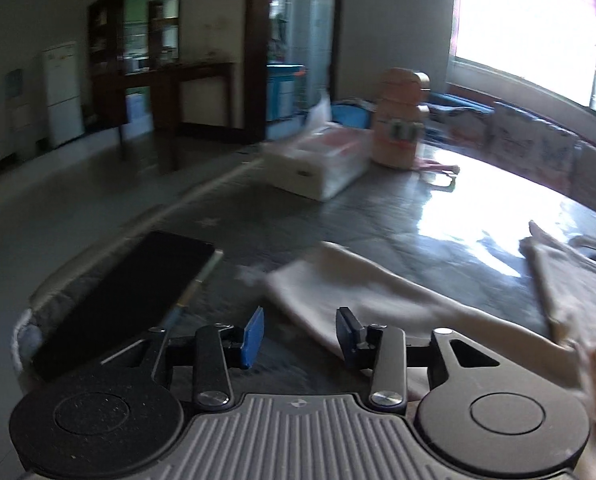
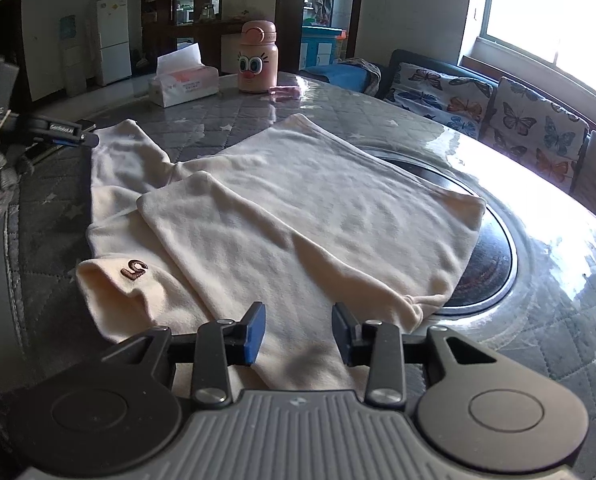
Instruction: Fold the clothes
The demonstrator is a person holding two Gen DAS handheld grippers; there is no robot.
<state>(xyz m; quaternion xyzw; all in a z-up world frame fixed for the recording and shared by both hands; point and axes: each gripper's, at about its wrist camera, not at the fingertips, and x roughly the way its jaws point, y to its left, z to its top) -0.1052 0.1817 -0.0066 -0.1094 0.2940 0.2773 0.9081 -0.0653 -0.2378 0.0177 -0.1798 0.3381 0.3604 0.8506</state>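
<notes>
Your desk (image 2: 378, 120) is round, with a grey quilted star cover under a glossy sheet and a dark round inset (image 2: 494, 260) near its middle. The cream shirt (image 2: 298, 208) lies flat across the desk, partly over that inset, one sleeve folded across the body and another sleeve reaching toward the left; a brown mark sits on the near cuff. At the far edge stand a tissue box (image 2: 183, 84) and, just beside it, a pink bottle (image 2: 257, 58) with a cartoon face. A dark phone (image 1: 125, 296) lies near the desk's left edge. Your right gripper (image 2: 298, 330) hovers over the shirt's near edge, jaws wide, holding nothing. Your left gripper (image 1: 300, 334) sits by the left sleeve (image 1: 338, 292), jaws wide too, nothing between them; that view is motion-blurred.
</notes>
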